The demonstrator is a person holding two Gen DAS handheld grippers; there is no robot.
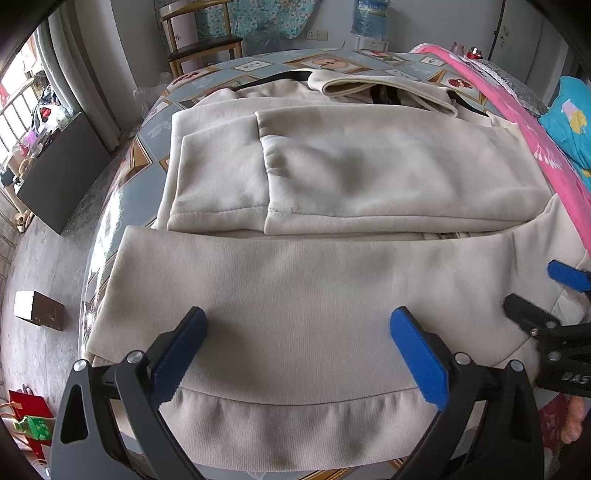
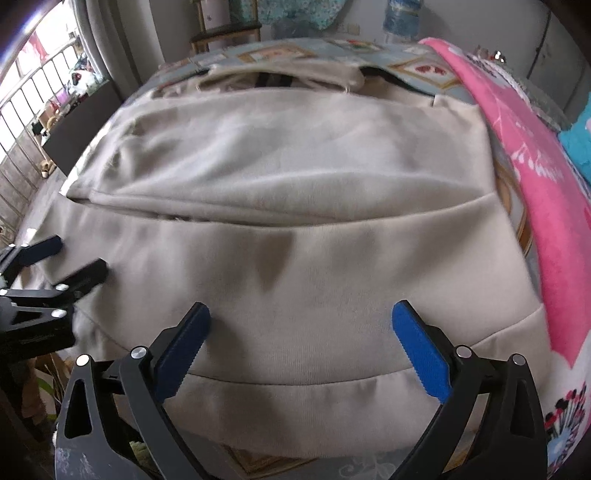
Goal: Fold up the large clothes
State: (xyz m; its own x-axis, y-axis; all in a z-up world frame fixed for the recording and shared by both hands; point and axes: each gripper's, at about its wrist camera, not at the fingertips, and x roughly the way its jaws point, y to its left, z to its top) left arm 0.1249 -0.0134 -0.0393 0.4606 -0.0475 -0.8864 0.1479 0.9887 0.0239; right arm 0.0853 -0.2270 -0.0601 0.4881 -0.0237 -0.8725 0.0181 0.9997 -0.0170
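A large beige sweatshirt (image 1: 314, 280) lies flat on the table, sleeves folded across its body (image 1: 332, 173), ribbed hem nearest me; it also fills the right wrist view (image 2: 295, 258). My left gripper (image 1: 297, 332) is open and empty, its blue pads spread above the fabric just behind the hem. My right gripper (image 2: 301, 325) is open and empty above the same lower part, further right. Each gripper shows in the other's view: the right one at the right edge (image 1: 543, 291), the left one at the left edge (image 2: 70, 258).
The table (image 1: 155, 125) has a patterned blue cloth. A pink blanket (image 1: 546, 155) and a blue garment (image 1: 572, 118) lie along the right side. A chair (image 1: 203, 48) and a water bottle (image 1: 369, 18) stand behind. A small box (image 1: 38, 310) sits on the floor at left.
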